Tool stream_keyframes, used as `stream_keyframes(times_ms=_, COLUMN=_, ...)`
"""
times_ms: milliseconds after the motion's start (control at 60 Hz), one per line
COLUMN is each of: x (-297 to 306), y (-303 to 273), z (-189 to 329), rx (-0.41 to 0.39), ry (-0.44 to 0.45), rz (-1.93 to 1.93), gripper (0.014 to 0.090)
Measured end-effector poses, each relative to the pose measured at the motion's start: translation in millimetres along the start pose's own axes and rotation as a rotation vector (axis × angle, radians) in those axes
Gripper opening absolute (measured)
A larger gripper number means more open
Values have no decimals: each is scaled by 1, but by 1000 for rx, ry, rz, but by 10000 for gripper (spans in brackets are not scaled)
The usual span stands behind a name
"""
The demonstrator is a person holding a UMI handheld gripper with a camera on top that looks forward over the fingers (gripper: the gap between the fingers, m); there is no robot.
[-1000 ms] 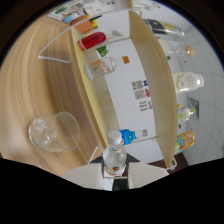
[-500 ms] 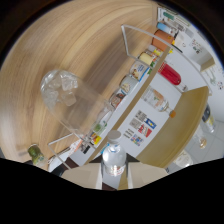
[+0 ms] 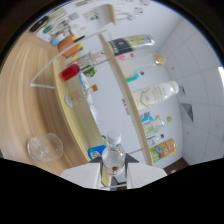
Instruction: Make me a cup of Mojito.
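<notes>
Right now the gripper holds a small clear bottle with a pale cap, its two white fingers pressed against the bottle's lower sides so the bottle stands pinched between them. Its long axis runs straight ahead along the fingers, cap pointing away from the camera, so the bottle looks upright in the grip rather than tipped. Off to one side of the fingers, near them on the wooden counter, sits a clear glass, apart from the bottle and not under its mouth. That sideways offset looks like the relation the coming move turns on: if this bottle is to be poured into the glass, the gripper would need to carry it across toward the glass and then tilt the cap end down over the rim. Beyond the fingers runs a long pale shelf with several items: a jar with red contents, a large white bottle lying along the shelf, and a dark-labelled bottle farther off. Smaller colourful containers there are too blurred to name
</notes>
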Motion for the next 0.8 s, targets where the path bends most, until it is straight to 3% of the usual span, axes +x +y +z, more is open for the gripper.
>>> stream_keyframes(times_ms=83, x=14, y=12, z=-4, rx=8, ry=5, rz=326, gripper=337)
stream_keyframes(times_ms=300, x=-38, y=63, z=4, rx=-61, ry=-157, rz=977, gripper=337)
stream_keyframes(times_ms=550, x=-149, y=105, z=21, rx=-236, ry=-333, rz=1160, gripper=338)
stream_keyframes(times_ms=800, x=-191, y=115, z=28, rx=-301, ry=-381, rz=1195, gripper=337)
